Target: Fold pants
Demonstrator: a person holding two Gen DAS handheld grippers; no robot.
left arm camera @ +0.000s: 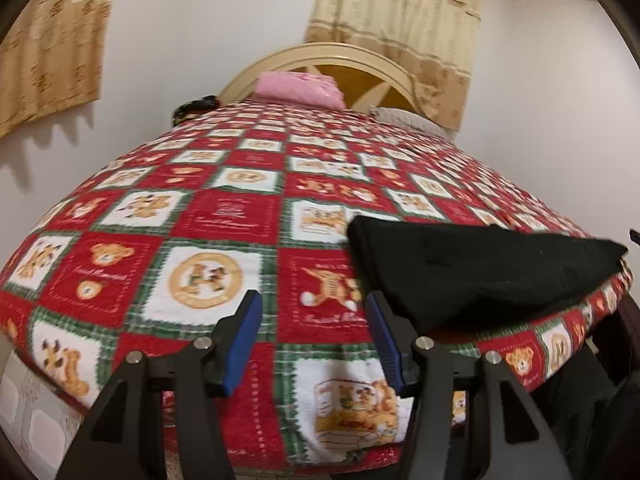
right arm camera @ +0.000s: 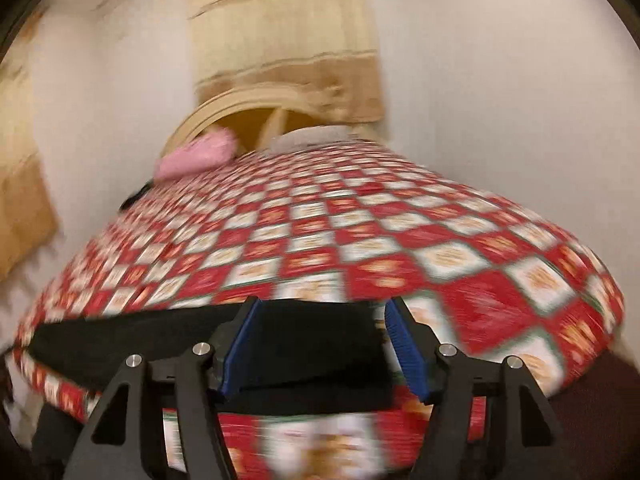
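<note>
Both grippers are standing released and gripping nothing: the left gripper (left arm camera: 314,316) is hovering over bare blanket with its jaws apart, and the right gripper (right arm camera: 320,326) is framing the black pants (right arm camera: 256,344) with its blue pads clear of the cloth.

The pants (left arm camera: 472,268) are lying as a flat folded bundle at the near edge of the bed, just beside the left gripper.

Risk, as judged: the bundle is sitting close to the mattress edge, so a careless nudge could be sliding it off or springing the fold open. Heavy blur in the right view suggests quick motion, adding to that risk.

The surface is a red-and-white teddy-bear blanket (left arm camera: 224,216). Beyond it are lying a pink pillow (left arm camera: 300,86), an arched headboard (left arm camera: 280,58), white walls and beige curtains (left arm camera: 400,12).
</note>
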